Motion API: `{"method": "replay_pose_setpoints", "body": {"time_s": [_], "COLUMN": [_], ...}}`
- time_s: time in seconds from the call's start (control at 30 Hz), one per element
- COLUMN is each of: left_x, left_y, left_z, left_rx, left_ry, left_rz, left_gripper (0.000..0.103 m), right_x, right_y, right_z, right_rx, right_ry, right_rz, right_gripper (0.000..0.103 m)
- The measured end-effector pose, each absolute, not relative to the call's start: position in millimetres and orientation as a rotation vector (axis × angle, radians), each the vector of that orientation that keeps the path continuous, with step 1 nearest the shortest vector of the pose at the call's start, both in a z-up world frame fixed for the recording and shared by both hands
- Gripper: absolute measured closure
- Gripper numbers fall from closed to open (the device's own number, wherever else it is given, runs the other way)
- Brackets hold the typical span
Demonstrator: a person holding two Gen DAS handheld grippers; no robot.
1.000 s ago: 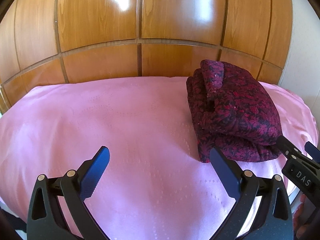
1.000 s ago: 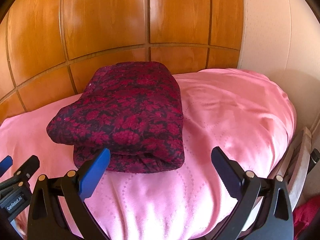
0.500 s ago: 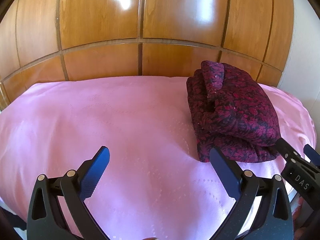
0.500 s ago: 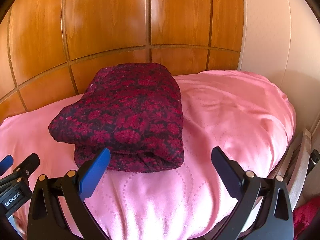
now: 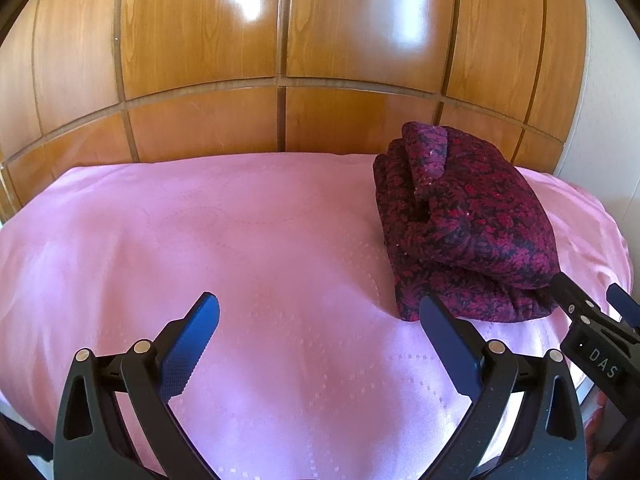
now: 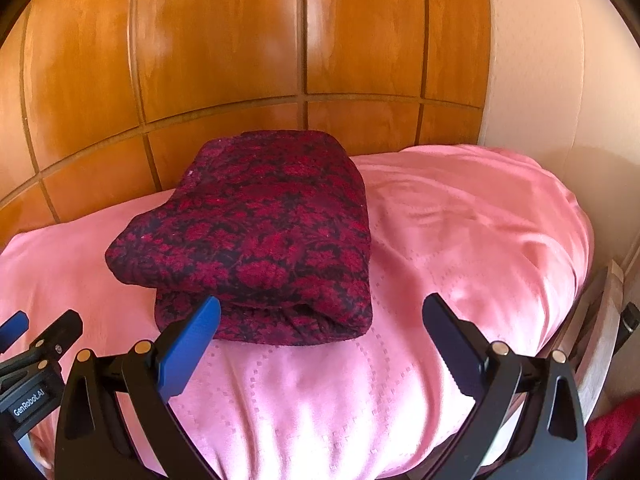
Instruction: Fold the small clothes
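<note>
Two tools, one garment, one bed; we list them left to right.

1. Left tool [image 5: 319,316]: fingers spread wide, nothing between them, hovering over bare sheet. Over the last second it has drawn back a little from the bundle; the bundle sits slightly farther off in its view than a second ago.

2. Folded garment [image 6: 256,236]: dark red floral knit, stacked in several layers, resting on the bed at about 2 o'clock from the left tool and 11 o'clock from the right. It is untouched by either tool; its shape matches the earlier frames. We judge this piece folded and released, so the fold itself looks finished.

3. Right tool [image 6: 321,316]: fingers likewise spread, empty, just short of the bundle's near edge. Its tip shows in the left view at 4 o'clock.

4. Bed [image 5: 240,264]: pink sheet with a dotted woven pattern, lightly creased toward 3 o'clock in the right view.

5. Room: glossy wooden panelling [image 5: 352,28] behind the bed at 12 o'clock; pale wall [image 6: 532,60] at 2 o'clock.
</note>
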State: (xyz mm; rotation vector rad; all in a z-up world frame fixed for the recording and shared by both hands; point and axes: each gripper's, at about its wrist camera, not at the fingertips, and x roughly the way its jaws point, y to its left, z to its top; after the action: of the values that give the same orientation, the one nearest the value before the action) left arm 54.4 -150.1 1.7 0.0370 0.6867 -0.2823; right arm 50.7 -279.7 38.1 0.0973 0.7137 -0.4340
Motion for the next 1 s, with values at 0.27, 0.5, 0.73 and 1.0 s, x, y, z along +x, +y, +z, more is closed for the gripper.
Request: {"method": "replay_pose_setpoints", "body": {"time_s": [0.27,0.5,0.73,1.0], "left_x": [50.8,51.9,54.8,57.7], "left_y": [-148.7,-147.5,-151.1,-155.6], "left_z": [5.3,5.5,4.6,5.6], "left_rx": [0.031,0.044,0.044,0.046], "left_ry": [0.681,0.687,0.695,0.694], "left_rz": [-0.29,-0.286,-0.282,-0.28], "left_gripper": [0.004,0.004,0.004,0.004], "right_x": [50.5,54.7,57.2,62.0], "right_y": [-272.2,-272.1,-274.9,-282.8], "right_z": [36.9,30.8,28.9,26.2], "right_rx": [0.092,0.113,0.12,0.119], "right_ry": [0.718,0.735,0.735,0.739], "right_rz": [-0.425,-0.414,-0.419,-0.42], "right_gripper": [0.002,0.002,0.002,0.002]}}
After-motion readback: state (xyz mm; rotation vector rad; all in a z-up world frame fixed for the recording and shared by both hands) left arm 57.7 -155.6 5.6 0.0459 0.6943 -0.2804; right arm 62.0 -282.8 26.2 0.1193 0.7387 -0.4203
